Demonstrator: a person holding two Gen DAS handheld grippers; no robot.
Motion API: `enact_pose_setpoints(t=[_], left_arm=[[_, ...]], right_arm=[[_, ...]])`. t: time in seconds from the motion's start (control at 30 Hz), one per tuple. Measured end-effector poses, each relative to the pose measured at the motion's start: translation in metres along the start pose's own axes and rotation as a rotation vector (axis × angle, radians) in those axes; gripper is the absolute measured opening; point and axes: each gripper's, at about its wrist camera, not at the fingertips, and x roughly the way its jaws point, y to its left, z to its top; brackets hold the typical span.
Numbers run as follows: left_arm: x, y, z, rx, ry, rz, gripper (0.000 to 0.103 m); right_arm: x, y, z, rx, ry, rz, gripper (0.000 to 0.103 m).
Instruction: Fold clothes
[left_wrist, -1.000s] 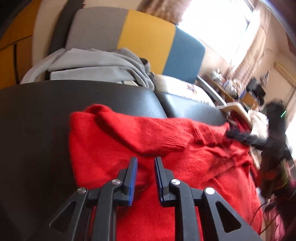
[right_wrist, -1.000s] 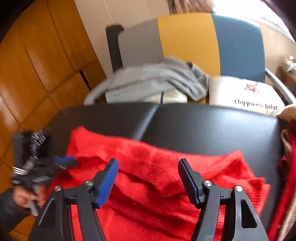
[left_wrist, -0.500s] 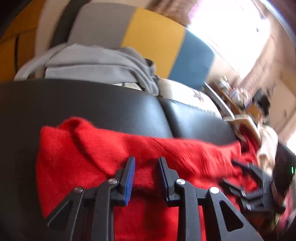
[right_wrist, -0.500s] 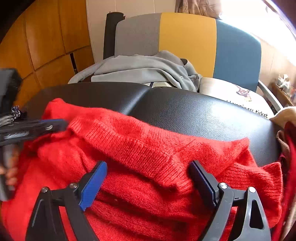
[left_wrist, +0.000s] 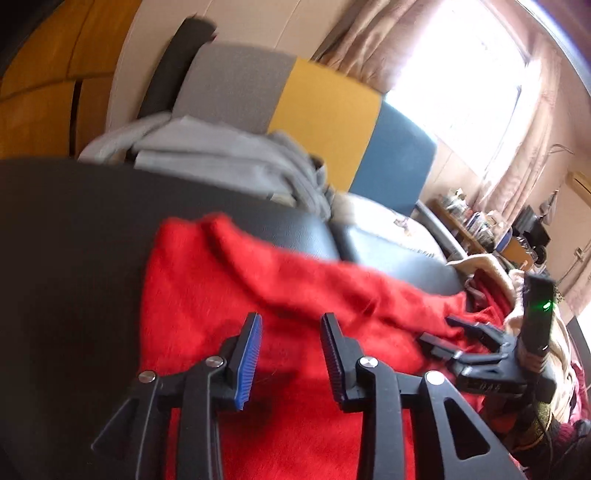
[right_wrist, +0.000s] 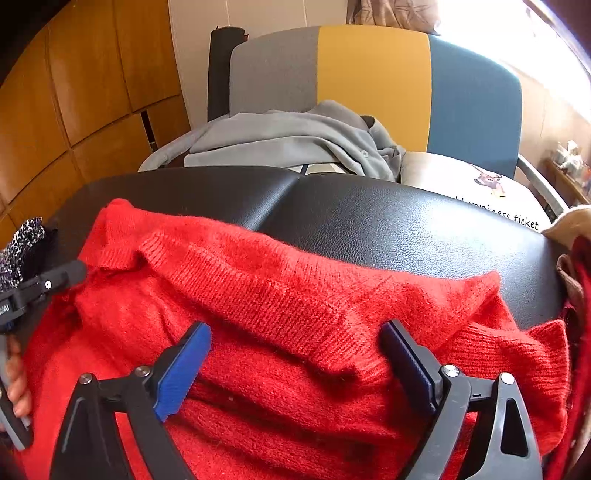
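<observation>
chair (right_wrist: 373, 85): grey, yellow and blue back panels | grey garment (right_wrist: 295, 144): heaped on its seat | white cushion (right_wrist: 476, 184): printed lettering, beside the heap | wooden panelling (right_wrist: 74, 92): at left | curtained window (left_wrist: 461, 74): brightly lit | cluttered shelf (left_wrist: 469, 221): blurred

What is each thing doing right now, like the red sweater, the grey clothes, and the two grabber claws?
Fuzzy red knit sweater: lying rumpled on the black padded bench, top part folded over.
Grey garment: heaped loosely on the striped chair behind.
White printed cushion: lying flat on the chair seat.
Left gripper: jaws opening, nothing pinched, over the sweater.
Right gripper: jaws opening wide, straddling a sweater fold, not pressing it.
</observation>
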Motion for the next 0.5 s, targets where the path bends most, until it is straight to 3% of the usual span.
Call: enact_pose_setpoints(t=[0.07, 0.13, 0.2, 0.23, 0.27, 0.4, 0.5], left_arm=[[0.004, -0.008, 0.006, 0.043, -0.014, -0.031, 0.042], [0.022, -0.014, 0.003, 0.109, 0.038, -0.049, 0.044], [0.043, -0.004, -0.003, 0.064, 0.141, -0.089, 0.045], [0.041, 0.002, -0.001, 0.034, 0.125, -0.115, 0.045], [0.040, 0.007, -0.001, 0.008, 0.113, -0.139, 0.045], [0.043, 0.018, -0.002, -0.043, 0.107, -0.194, 0.045], [0.043, 0.020, -0.003, -0.057, 0.101, -0.210, 0.045]], right_arm=[[0.001, 0.000, 0.003, -0.002, 0.017, 0.016, 0.102], [0.003, -0.001, 0.014, 0.008, 0.074, 0.044, 0.103], [-0.002, -0.005, 0.036, 0.066, 0.106, 0.131, 0.101], [-0.006, -0.006, 0.049, 0.096, 0.107, 0.187, 0.100], [-0.008, -0.003, 0.062, 0.123, 0.110, 0.274, 0.100], [0.003, 0.028, 0.129, 0.243, 0.190, 0.754, 0.103], [0.035, 0.081, 0.160, 0.218, 0.314, 0.929, 0.103]])
